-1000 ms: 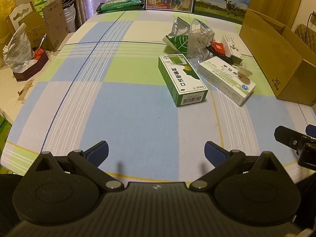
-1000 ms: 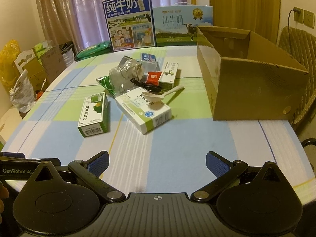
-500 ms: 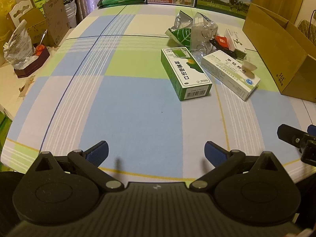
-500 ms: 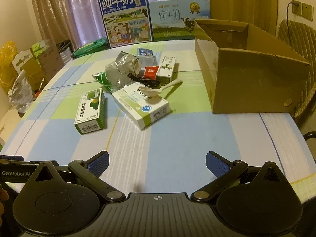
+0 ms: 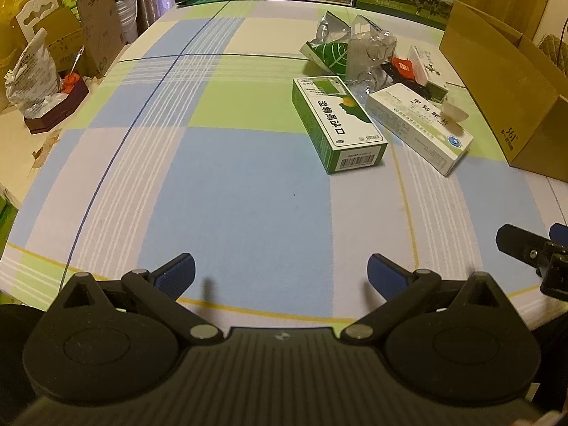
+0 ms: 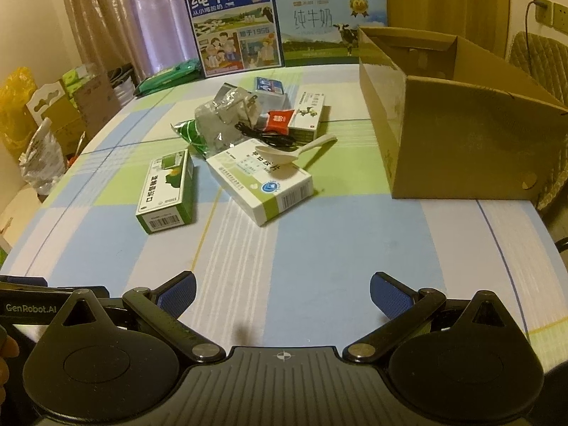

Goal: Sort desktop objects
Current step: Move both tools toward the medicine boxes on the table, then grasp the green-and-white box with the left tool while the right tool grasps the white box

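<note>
A heap of items lies mid-table: a green medicine box (image 5: pixel 337 122) (image 6: pixel 167 190), a white medicine box (image 5: pixel 419 126) (image 6: pixel 261 179) with a white spoon (image 6: pixel 294 151) on it, a crumpled clear bag (image 6: pixel 227 115), a black cable (image 6: pixel 266 135), a red sachet (image 6: pixel 280 120) and more small boxes (image 6: pixel 309 112). An open cardboard box (image 6: pixel 451 131) (image 5: pixel 504 81) stands to their right. My left gripper (image 5: pixel 280 271) is open above the near tablecloth, nothing between its fingers. My right gripper (image 6: pixel 282 289) is likewise open and empty, short of the heap.
Two milk cartons (image 6: pixel 236 23) (image 6: pixel 330 28) stand at the table's far edge, with a green packet (image 6: pixel 170 74) beside them. Bags and boxes (image 5: pixel 46 67) crowd the left side off the table. A chair (image 6: pixel 539 64) stands beyond the cardboard box. The right gripper's finger (image 5: pixel 525 248) shows at the left view's right edge.
Both grippers have moved forward over the table toward the heap, so the boxes appear nearer. Both stay open and empty.
</note>
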Demonstrator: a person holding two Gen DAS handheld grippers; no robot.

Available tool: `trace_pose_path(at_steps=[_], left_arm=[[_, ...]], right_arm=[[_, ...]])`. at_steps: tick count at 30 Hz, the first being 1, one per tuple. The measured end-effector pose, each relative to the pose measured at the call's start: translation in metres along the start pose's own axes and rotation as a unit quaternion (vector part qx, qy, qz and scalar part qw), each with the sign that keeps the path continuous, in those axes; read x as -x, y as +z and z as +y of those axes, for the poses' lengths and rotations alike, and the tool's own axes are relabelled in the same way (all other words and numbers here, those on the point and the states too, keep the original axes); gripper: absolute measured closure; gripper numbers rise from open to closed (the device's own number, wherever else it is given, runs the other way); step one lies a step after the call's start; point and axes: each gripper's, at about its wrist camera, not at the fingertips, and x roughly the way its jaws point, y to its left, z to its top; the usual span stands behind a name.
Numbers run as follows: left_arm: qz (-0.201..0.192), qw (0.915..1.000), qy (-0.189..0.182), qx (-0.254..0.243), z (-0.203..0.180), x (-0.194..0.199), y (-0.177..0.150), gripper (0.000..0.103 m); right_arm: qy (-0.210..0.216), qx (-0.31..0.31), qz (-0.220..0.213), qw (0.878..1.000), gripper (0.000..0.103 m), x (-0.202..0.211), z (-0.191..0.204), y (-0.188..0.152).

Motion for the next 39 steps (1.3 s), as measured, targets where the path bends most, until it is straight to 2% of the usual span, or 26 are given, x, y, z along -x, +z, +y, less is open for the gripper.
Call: trace_pose_path(at_steps=[7,14,26,32,37,39], left_arm=[[0.004,1.0000,-0.002,-0.003,-0.001,-0.007,0.002,0.002],[-0.001,0.9998,-0.018,0.002,-0.002,-0.018,0.012,0.002],[-0.054,0.9966,-0.031,-0.054,-0.031,-0.054,0.067,0.002],[-0.053,0.9947,-0.043,-0.076,-0.043,-0.079,0.081,0.017],[-0.052,0.9935,-0.049,-0.089,-0.034,-0.082,0.081,0.051],[-0.053,0.9925,-0.049,-0.098,-0.027,-0.080,0.078,0.052]], right_arm=[[-0.002,-0.004,0.005,1.000,0.002,-0.008,-0.005,0.003],[-0.002,0.024,0.005,1.000,0.002,-0.024,-0.008,0.009],[0.029,0.116,-0.004,0.993,0.002,-0.060,-0.011,0.023],[0.048,0.165,-0.012,0.985,0.002,-0.081,-0.002,0.029],[0.060,0.182,-0.024,0.981,0.002,-0.099,0.005,0.039],[0.063,0.182,-0.028,0.981,0.002,-0.107,0.005,0.044]])
